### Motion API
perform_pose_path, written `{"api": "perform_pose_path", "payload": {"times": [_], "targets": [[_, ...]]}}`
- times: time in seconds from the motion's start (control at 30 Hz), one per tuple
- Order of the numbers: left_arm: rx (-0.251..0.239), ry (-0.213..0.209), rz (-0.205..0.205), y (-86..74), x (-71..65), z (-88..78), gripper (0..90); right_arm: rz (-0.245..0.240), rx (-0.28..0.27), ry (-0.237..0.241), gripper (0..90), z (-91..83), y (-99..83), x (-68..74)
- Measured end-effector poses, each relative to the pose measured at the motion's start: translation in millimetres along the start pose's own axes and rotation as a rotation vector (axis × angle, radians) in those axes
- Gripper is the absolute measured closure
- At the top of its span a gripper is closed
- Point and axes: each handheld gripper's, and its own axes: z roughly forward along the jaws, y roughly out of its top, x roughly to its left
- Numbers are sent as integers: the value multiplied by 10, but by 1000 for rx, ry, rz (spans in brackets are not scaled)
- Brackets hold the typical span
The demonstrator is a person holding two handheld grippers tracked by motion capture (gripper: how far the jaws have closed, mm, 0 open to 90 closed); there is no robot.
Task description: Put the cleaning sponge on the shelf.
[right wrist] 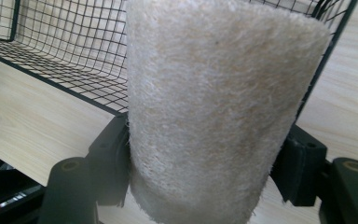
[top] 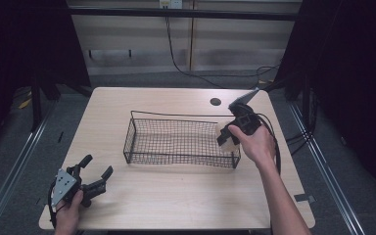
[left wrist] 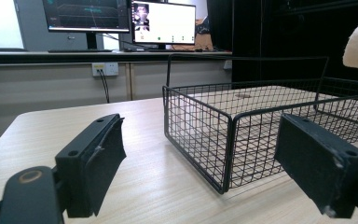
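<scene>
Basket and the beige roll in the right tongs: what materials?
Basket: thin metal wire by the look, black matte coating, welded square grid with a thicker rim. Beige roll: fibrous, fuzzy surface with loose hairs, maybe loofah or sisal; cannot tell which.

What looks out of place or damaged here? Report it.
Nothing is spilled or askew. The wire basket sits flat and square on the table. The right tool grips a fuzzy beige roll at the basket's right end. The left tool rests open near the table's front left corner. One small flaw: its pad has chipped edges.
</scene>
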Motion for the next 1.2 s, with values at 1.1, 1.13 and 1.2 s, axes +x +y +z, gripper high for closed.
{"api": "perform_pose_path", "payload": {"times": [1.1,1.13,1.2], "targets": [[-2,5,-2,0,-2,-1,155,67,19,-44,314,330,96,-106],[-1,0,0,0,1,0,155,69,19,-44,314,337,96,-109],[1,5,0,0,0,-2,155,69,19,-44,314,366,97,-114]]}}
